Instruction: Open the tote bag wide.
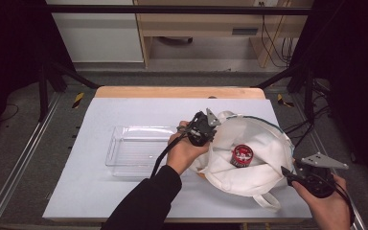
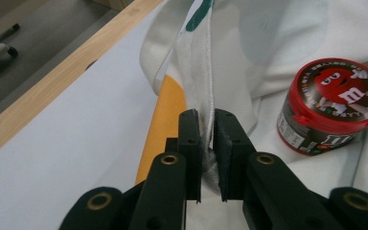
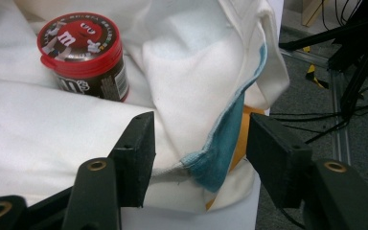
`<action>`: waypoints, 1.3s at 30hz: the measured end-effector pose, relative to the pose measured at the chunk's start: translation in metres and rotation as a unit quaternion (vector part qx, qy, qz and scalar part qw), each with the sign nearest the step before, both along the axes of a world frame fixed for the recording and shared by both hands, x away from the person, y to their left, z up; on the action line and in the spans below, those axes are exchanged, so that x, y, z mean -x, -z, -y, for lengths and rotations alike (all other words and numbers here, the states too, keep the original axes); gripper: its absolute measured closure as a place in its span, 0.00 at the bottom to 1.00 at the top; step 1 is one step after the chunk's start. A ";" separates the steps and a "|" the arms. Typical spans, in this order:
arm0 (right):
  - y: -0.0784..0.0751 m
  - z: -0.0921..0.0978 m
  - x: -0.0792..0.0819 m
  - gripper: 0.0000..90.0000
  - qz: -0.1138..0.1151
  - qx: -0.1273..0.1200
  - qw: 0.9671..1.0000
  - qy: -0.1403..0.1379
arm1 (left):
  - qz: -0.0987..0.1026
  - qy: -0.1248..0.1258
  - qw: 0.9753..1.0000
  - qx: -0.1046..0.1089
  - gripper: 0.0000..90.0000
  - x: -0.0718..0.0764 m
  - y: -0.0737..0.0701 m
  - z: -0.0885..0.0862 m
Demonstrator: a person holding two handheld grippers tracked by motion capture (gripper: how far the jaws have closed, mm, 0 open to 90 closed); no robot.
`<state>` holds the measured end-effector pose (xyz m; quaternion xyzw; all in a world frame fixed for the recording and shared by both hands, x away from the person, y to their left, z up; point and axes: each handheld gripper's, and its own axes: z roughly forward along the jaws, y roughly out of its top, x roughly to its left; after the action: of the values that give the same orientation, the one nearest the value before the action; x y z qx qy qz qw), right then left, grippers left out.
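Observation:
A white cloth bag lies on the right half of the table, with a red-lidded M&M's tub resting in its folds. My left gripper is shut on the bag's rim strap at the bag's left edge, and the tub stands to its right. My right gripper is open at the bag's right edge, its jaws astride a blue-trimmed fold without touching it; the tub stands beyond. Something orange shows under the cloth.
A clear plastic tray sits empty left of the bag on the pale mat. The wooden table edge runs along the far side. Metal rails and cables lie off the right edge.

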<state>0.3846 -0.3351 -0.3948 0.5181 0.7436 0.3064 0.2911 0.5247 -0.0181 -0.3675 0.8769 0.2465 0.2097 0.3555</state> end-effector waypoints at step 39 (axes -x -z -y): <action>0.039 0.004 0.014 0.92 -0.016 0.040 0.999 -0.008 | -0.015 -0.013 1.000 0.004 0.92 -0.001 0.014 -0.017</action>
<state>0.3703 -0.3390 -0.4341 0.5047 0.7641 0.2706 0.2969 0.5255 -0.0008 -0.3816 0.8752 0.2641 0.1996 0.3527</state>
